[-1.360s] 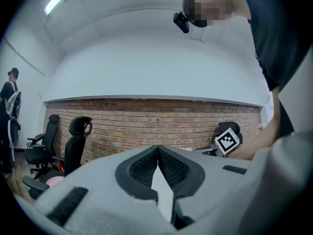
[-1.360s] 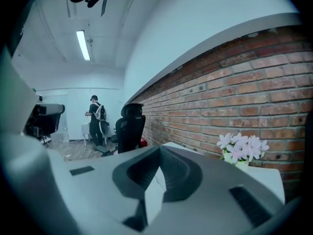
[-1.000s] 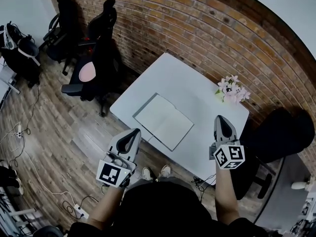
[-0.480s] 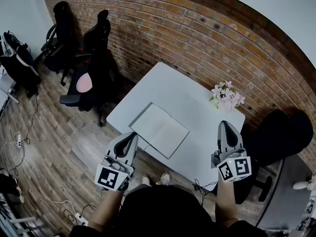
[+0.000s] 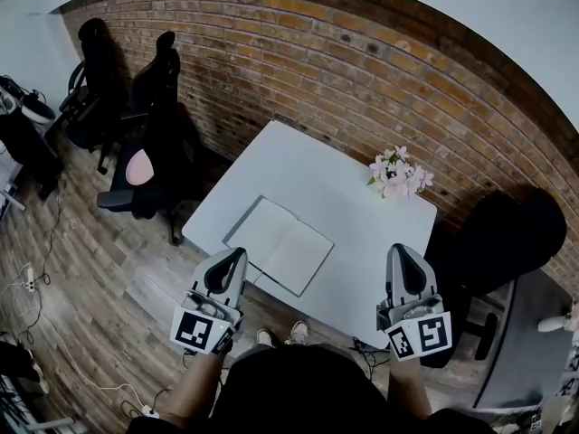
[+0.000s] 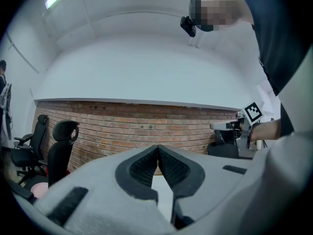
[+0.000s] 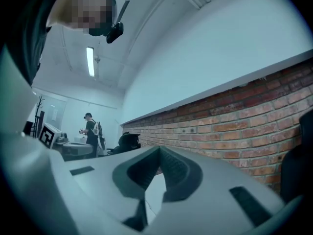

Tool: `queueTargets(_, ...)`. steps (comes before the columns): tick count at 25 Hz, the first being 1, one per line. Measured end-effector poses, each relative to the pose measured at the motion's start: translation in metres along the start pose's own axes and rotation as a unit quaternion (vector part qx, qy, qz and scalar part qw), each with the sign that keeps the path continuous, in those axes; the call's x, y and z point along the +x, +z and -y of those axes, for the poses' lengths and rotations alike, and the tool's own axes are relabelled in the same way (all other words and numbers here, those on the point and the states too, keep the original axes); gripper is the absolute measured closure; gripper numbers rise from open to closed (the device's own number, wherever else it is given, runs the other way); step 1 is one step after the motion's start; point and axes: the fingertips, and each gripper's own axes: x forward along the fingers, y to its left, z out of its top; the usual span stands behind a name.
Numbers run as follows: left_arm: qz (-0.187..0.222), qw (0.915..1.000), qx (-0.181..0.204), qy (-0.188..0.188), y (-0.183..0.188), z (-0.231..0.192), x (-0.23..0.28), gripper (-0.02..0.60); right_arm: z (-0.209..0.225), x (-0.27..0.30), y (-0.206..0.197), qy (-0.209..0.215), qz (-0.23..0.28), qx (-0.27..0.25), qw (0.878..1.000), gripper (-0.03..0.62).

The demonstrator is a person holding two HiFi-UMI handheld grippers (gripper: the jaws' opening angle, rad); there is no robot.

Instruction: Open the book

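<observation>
A book (image 5: 279,244) lies open, its pale pages up, near the front left edge of the white table (image 5: 317,174) in the head view. My left gripper (image 5: 232,259) hovers just off the table's front edge, beside the book's near corner, jaws shut and empty. My right gripper (image 5: 402,254) is held above the table's front right part, well clear of the book, also shut with nothing in it. In the left gripper view (image 6: 157,147) and the right gripper view (image 7: 159,151) the jaw tips meet, pointing level at the brick wall; the book is hidden there.
A bunch of pink flowers (image 5: 395,173) stands at the table's far right corner. A brick wall (image 5: 298,52) runs behind the table. Black office chairs (image 5: 145,116) stand to the left, a dark chair (image 5: 502,233) to the right. Cables (image 5: 36,269) trail over the wooden floor. A person (image 7: 91,131) stands far off.
Both grippers have risen and drawn back from the table, the right one more. The head view has tilted, so the table and open book sit a little further left and higher.
</observation>
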Motion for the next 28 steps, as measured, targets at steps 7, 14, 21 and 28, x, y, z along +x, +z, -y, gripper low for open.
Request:
queueTargets(7,0.013,0.9998,0.001,-0.017,0.01,0.004,0.012,0.558,0.007,-0.015,0.015,-0.021,0.003,-0.017,1.0,0.58)
queueTargets(14,0.007,0.9998,0.0,-0.018,0.01,0.002,0.012,0.558,0.01,-0.015,0.011,-0.024,-0.003,-0.009,1.0,0.58)
queueTargets(21,-0.009,0.9999,-0.001,-0.006,0.003,-0.001,-0.002,0.558,0.003,-0.007,0.004,-0.011,-0.004,-0.002,1.0,0.58)
queueTargets(28,-0.015,0.9998,-0.01,0.01,0.007,-0.005,-0.014,0.558,-0.011,0.006,0.0,0.01,0.006,0.005,1.0,0.58)
